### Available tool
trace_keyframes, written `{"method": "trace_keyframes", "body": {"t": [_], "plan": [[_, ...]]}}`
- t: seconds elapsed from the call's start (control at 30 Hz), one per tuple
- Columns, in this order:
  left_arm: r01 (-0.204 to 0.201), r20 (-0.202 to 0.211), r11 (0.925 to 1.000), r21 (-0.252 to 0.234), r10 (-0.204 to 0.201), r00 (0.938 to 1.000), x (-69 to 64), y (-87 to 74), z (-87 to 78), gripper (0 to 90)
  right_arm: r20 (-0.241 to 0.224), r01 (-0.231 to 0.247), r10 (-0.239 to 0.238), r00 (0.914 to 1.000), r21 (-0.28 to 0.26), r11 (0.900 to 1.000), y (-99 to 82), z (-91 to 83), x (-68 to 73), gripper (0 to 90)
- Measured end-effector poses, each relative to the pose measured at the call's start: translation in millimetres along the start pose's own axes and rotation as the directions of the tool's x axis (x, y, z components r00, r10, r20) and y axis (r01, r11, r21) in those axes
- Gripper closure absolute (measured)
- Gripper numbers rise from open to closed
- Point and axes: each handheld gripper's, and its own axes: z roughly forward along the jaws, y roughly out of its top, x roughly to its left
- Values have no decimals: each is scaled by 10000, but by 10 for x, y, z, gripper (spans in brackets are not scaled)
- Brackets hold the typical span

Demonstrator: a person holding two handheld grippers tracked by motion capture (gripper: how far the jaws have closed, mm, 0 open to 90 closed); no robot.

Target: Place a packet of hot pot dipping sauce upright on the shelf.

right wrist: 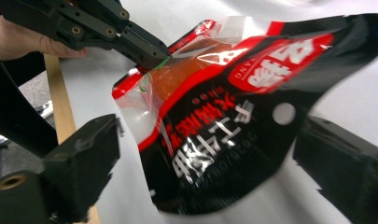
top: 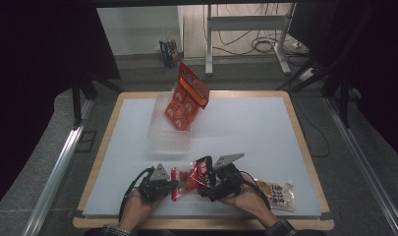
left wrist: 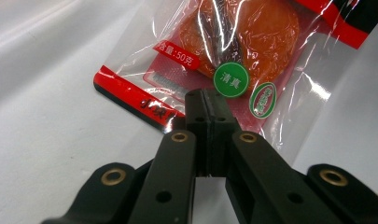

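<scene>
Our white worktop [top: 245,128] sits over grey floor; left gripper [left wrist: 207,105] fingers pinch the snack packet [left wrist: 233,51], whose black label [right wrist: 214,135] lies between the right gripper's [right wrist: 205,158] wide fingers.

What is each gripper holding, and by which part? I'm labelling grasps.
Left gripper is shut on the snack packet, pinching its clear bottom edge. Right gripper stands open around its black top end, pads not pressing.

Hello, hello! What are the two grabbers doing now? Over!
Left gripper shut on snack packet. Right gripper open, packet's black end between jaws, unpinched. Nothing blocking.
</scene>
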Motion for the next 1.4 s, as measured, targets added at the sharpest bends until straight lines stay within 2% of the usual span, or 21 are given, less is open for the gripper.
{"method": "trace_keyframes", "body": {"t": [0.27, 0.4, 0.5, 0.73, 0.87, 0.9, 0.93, 1.0, 1.1, 1.17, 1.2, 1.23, 1.27, 1.3, 1.37, 1.4], "plan": [[130, 100, 9999, -40, -129, 9999, 17, -6, -1, 900, -437, -106, 116, 9990, 226, 9997, 114, 159, 45, 233], [214, 175, 9997, -68, -213, 9996, 27, -12, -3, 899, -305, -317, 321, 9990, 115, 9994, 198, 233, 53, 296], [268, 219, 9996, -69, -266, 9994, 33, -14, -3, 900, -539, -581, 589, 9968, 147, 9982, 215, 307, 19, 371], [497, 364, 9987, -133, -492, 9981, 57, -33, -10, 899, -1048, -1330, 1324, 9856, 12, 9911, 282, 371, -40, 502], [412, 265, 9991, -122, -409, 9988, 47, -32, -30, 893, -1348, -1838, 1833, 9738, 92, 9829, 300, 381, -76, 587], [361, 159, 9993, -103, -360, 9992, 45, -29, -44, 846, -1547, -2039, 2043, 9666, 185, 9788, 318, 375, -89, 621], [309, 52, 9995, -90, -309, 9995, 44, -26, -65, 846, -1547, -2039, 2043, 9666, 185, 9788, 318, 375, -89, 621], [162, -320, 9996, -225, -169, 9993, 33, -25, -111, 742, -1680, -2034, 2028, 9647, 142, 9790, 339, 360, -86, 646], [181, -287, 9981, -596, -198, 9994, 39, -26, -178, 626, -1716, -1788, 1744, 9696, -100, 9838, 384, 316, -52, 673], [116, -408, 9968, -792, -149, 9991, 23, -22, -200, 550, -1536, -1509, 1462, 9773, -192, 9884, 427, 272, -20, 680], [-42, -536, 9951, -986, -11, 9986, 5, -18, -213, 461, -1313, -1214, 1168, 9844, -278, 9922, 467, 225, 4, 683], [-42, -536, 9951, -986, -11, 9986, 5, -18, -213, 427, -1313, -1214, 1168, 9844, -278, 9922, 467, 225, 4, 683], [-91, -564, 9943, -1060, 31, 9984, -2, -18, -215, 427, -1196, -1081, 1037, 9874, -305, 9937, 483, 203, 15, 684], [-200, -621, 9940, -1078, 133, 9980, -12, -19, -217, 376, -1005, -856, 817, 9916, -355, 9957, 511, 154, 24, 685], [-243, -663, 9937, -1096, 171, 9977, -15, -18, -219, 349, -949, -769, 728, 9928, -404, 9962, 523, 129, 22, 685], [-233, -693, 9929, -1164, 153, 9975, -20, -16, -220, 299, -896, -731, 691, 9936, -426, 9964, 534, 104, 18, 685]]}}
